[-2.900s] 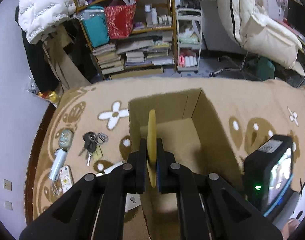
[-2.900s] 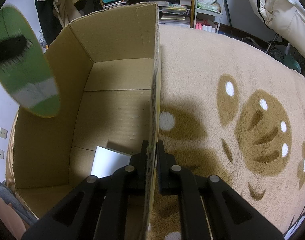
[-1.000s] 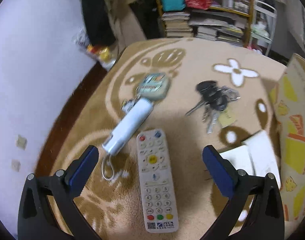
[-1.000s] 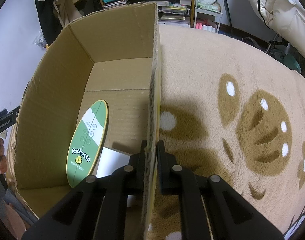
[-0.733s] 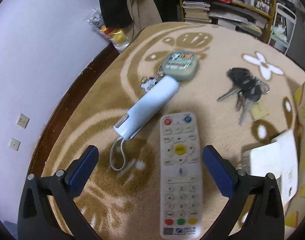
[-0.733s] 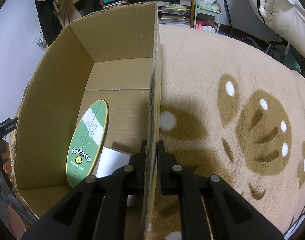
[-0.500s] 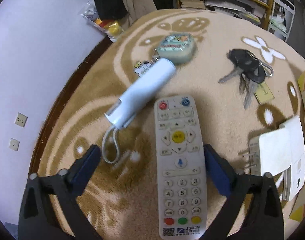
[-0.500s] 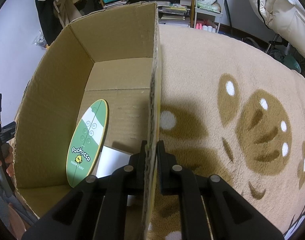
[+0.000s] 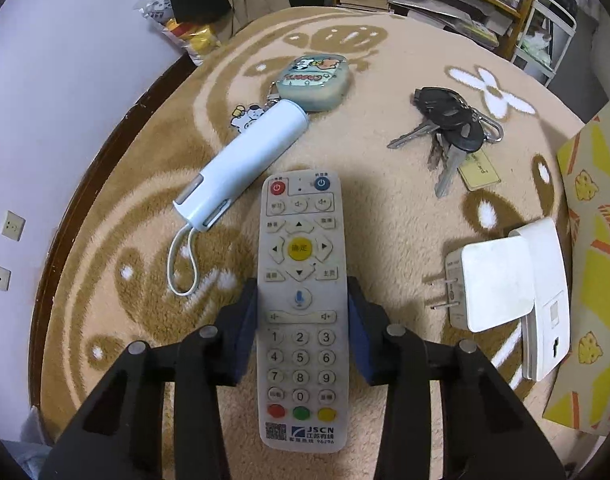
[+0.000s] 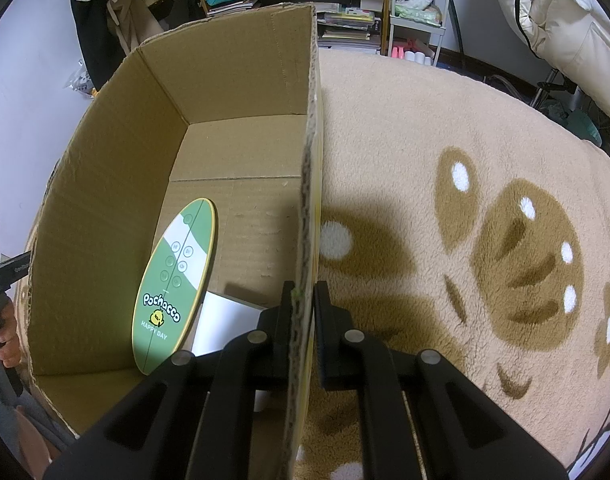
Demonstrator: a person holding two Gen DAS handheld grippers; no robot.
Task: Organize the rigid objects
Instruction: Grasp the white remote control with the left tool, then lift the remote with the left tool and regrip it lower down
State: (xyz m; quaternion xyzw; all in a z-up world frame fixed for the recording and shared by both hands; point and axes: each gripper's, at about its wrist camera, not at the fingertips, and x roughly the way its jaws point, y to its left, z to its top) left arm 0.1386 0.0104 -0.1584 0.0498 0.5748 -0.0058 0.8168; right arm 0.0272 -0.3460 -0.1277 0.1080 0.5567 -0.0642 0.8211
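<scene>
Hidden or cut off: from my left wrist view the cardboard box [image 9: 593, 264] shows only a strip of its printed outer wall at the right edge. The white plug adapter [image 9: 493, 284] lies on and covers part of a second white device [image 9: 545, 312], and I cannot tell what that one is. From my right wrist view, a white flat item [image 10: 221, 320] in the box is mostly covered by the oval board and my fingers. A hand [image 10: 5, 328] is cropped at the left edge.

Writing: the remote control [image 9: 301, 304] reads "JSCN" at its near end beside a QR code; the smaller print is too fine for me. The pouch [image 9: 313, 80] carries cartoon lettering that I cannot read. The green oval board [image 10: 173, 284] says "Pochacco" and "HAPPY DAY".

Left gripper [image 9: 301, 300]: my blue pads sit against both long edges of the remote control, clamped around its middle. It lies flat on the patterned rug [image 9: 385, 216], keypad up.

Left to right on the rug: white tube with wrist loop [image 9: 245, 164], touching the pouch; remote control; bunch of keys [image 9: 453, 132]; plug adapter; box.

Right gripper [image 10: 303, 300]: fingers pinched on the box's right wall, one inside and one outside. The oval board leans against the left inner wall.
</scene>
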